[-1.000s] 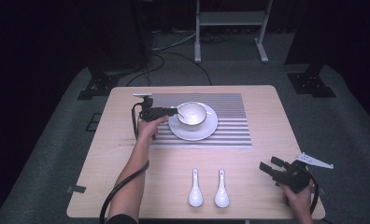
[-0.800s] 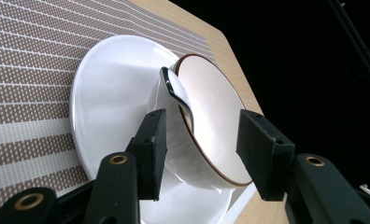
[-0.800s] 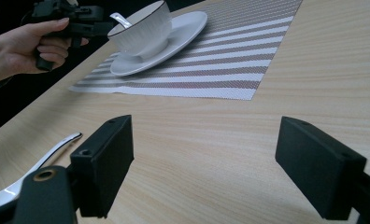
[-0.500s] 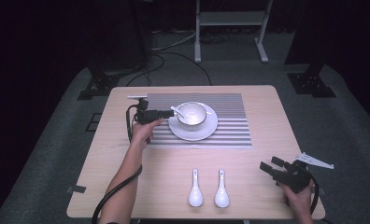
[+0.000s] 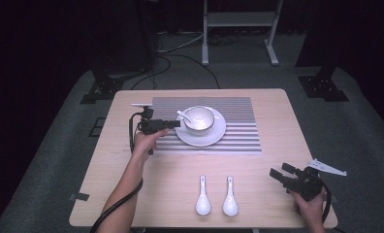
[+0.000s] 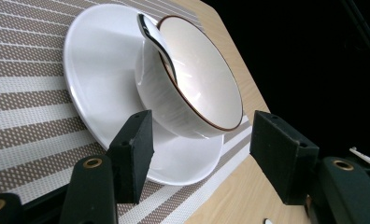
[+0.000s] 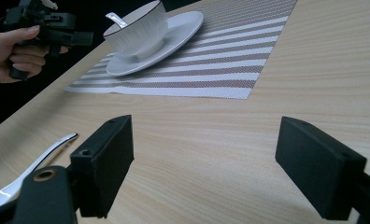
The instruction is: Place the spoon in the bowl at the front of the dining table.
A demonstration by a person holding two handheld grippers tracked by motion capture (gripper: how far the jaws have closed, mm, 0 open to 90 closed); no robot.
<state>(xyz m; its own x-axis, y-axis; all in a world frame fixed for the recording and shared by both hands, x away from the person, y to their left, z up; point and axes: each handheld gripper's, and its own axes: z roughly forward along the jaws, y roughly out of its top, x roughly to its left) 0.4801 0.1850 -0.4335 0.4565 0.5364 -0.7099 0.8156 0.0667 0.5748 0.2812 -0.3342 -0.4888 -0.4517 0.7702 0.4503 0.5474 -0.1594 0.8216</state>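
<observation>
Left gripper (image 5: 173, 124): jaws wide apart, empty, just left of white ribbed bowl (image 5: 199, 119)
Bowl: on white saucer (image 5: 217, 134) on striped placemat (image 5: 243, 127), white spoon (image 5: 183, 116) inside
Writing: none readable
Right gripper (image 5: 279, 172): jaws wide apart, empty, over wooden table (image 5: 272, 108)

Table (image 5: 180, 194) brightly lit from above, surroundings dark, soft shadows, near jaws slightly blurred

**Bowl, spoon and saucer on the striped mat**

A white bowl (image 5: 199, 119) with a dark rim stands upright on a white saucer (image 5: 214, 136), centred on the striped mat (image 5: 238, 131). A white spoon (image 5: 184, 116) leans inside it, handle jutting over the rim.
</observation>
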